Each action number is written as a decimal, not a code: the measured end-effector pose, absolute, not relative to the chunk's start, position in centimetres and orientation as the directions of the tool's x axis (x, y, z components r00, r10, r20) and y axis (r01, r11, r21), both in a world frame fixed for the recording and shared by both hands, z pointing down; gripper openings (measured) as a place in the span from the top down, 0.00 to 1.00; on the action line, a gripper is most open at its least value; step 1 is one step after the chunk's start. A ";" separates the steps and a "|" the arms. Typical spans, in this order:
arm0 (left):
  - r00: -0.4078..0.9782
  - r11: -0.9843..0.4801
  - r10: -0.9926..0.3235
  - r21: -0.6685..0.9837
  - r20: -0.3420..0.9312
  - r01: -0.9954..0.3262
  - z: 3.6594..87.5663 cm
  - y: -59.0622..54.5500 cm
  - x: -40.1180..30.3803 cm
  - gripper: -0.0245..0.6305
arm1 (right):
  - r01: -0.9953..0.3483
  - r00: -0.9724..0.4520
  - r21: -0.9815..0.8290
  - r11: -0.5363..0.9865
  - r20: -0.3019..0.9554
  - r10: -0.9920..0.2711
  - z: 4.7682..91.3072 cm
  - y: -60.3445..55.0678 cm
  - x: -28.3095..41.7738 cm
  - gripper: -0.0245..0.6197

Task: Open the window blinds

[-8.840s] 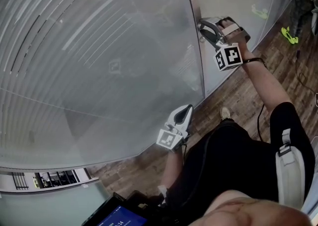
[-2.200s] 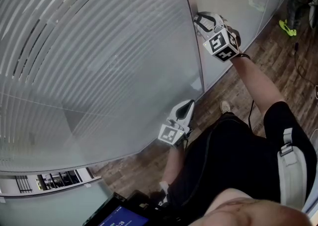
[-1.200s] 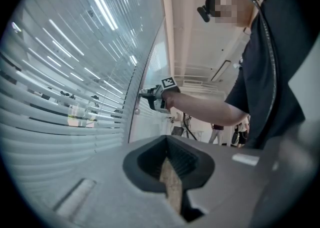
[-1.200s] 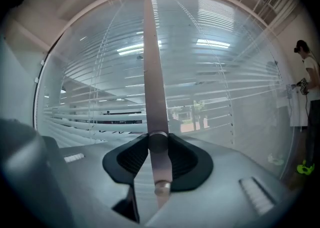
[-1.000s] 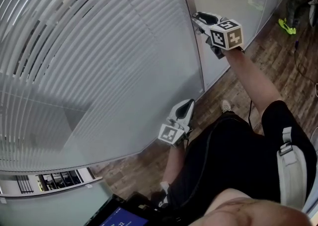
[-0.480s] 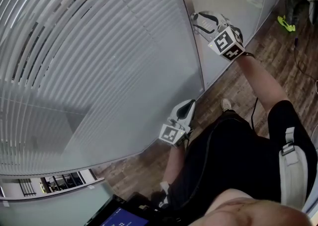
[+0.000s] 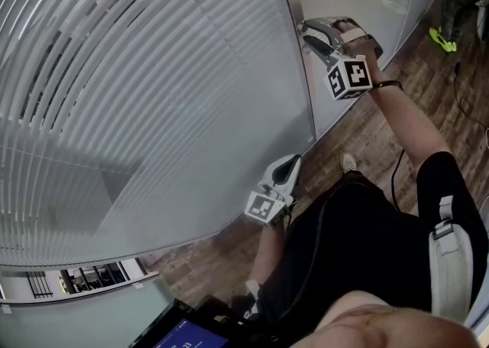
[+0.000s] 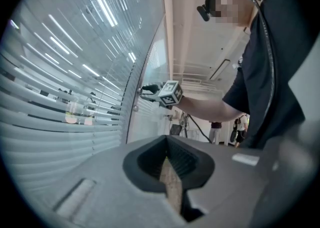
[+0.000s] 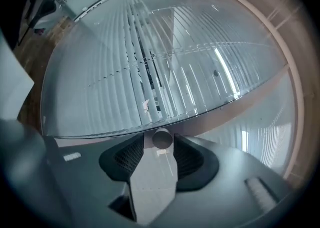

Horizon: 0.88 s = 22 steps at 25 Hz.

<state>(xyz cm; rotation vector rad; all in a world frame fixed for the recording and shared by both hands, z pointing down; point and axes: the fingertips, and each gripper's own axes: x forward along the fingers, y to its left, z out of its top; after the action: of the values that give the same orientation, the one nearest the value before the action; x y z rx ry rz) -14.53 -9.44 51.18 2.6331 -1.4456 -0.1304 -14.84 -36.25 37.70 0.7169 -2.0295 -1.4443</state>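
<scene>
The blinds [image 7: 153, 94] hang behind curved-looking glass, their slats tilted with dark gaps at the left. A small round knob [image 9: 161, 137] sticks out of the frame post [image 7: 294, 63]. My right gripper [image 7: 309, 32] points level at the post. In the right gripper view the knob sits between its fingertips [image 9: 160, 144]; its jaws have just been closing, and a small gap shows beside the knob. My left gripper [image 7: 289, 164] hangs lower, near the glass, shut with nothing in it. In the left gripper view its jaws [image 8: 167, 158] meet at the tips, and the right gripper [image 8: 142, 90] shows at the post.
Wooden floor [image 7: 397, 132] runs along the foot of the glass. A dark device with a lit screen [image 7: 183, 333] is at the bottom edge. Lime shoes [image 7: 441, 37] of another person are at the far right. People stand in the background [image 8: 216, 132].
The right gripper has rolled about its own axis at the post, its marker cube swinging from on top down to the side. The slats show more gaps than several seconds ago. The left gripper stayed still.
</scene>
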 end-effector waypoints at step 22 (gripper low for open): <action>0.533 -0.527 -0.846 0.160 -0.006 -0.835 51.6 -9.7 -14.8 0.96 | -0.075 -0.688 0.977 0.198 0.094 -0.720 37.4 -37.5 -15.6 0.77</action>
<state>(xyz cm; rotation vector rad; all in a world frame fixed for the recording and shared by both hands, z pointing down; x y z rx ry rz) -14.83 -9.69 51.58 2.6276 -1.4499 -0.1246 -15.59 -37.46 37.41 0.7378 -1.9292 -1.5260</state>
